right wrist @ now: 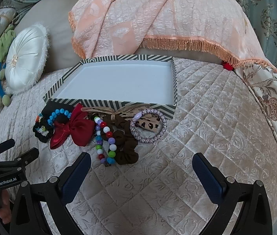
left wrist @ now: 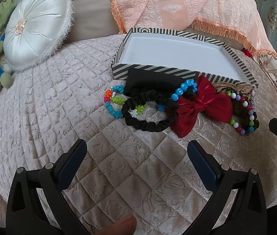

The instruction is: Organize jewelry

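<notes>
- Jewelry and hair pieces are laid in a row just in front of the striped box (right wrist: 91,103), along its near wall; the box interior is seen to hold nothing.
- From the box's left end to its right, the row is made up of a small multicoloured bracelet (left wrist: 112,101), a black scrunchie (left wrist: 148,115), a blue bead bracelet (left wrist: 181,90), a red bow (right wrist: 73,129), a mixed bead bracelet (right wrist: 105,139), a brown scrunchie (right wrist: 124,143) and a lilac woven bangle (right wrist: 148,126).
- Left gripper (left wrist: 136,156) is held wide open with nothing between its pads; it is set before the box's left half, with the black scrunchie nearest, straight ahead of it.
- Right gripper (right wrist: 141,166) is likewise spread wide and grips nothing; it is set before the box's right half, with the brown scrunchie and mixed bead bracelet just ahead and slightly to its left.
- Long axis of the row runs parallel to the box's front wall, so each piece would, by judgement, be lifted forward over that wall; the right-hand pieces are better served by the right gripper.
- Everything rests on a quilted beige cover (right wrist: 207,137), soft and embossed, so flat pieces may be pressed into it.
- Behind the box, a fringed peach cloth (right wrist: 158,19) is draped; to the box's left, a round white cushion (left wrist: 38,25) is propped.
</notes>
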